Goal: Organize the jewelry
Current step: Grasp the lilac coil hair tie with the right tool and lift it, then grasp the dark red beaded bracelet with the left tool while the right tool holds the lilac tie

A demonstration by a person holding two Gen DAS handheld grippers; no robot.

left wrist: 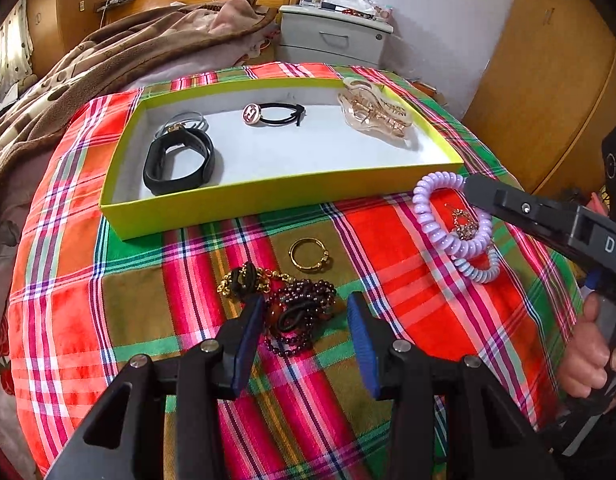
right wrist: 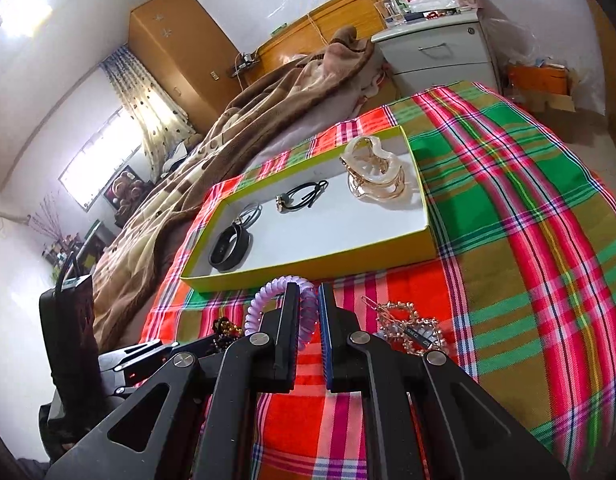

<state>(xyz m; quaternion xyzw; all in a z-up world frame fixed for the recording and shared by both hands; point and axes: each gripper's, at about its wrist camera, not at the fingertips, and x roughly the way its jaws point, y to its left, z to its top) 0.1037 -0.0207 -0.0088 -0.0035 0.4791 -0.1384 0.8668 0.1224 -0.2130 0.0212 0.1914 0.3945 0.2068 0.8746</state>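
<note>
Left wrist view: four pieces lie inside the yellow tray; ring, bead bracelet outside; left gripper spread, right gripper pinching lilac coil tie.

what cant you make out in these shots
- Right wrist view: the bead pile is mostly hidden behind the right tool, which is shut on the purple coil tie.
- Left wrist view: the gold hair clip is partly covered by the coil tie and tool.
- Nightstand clutter is too small to identify.
</note>
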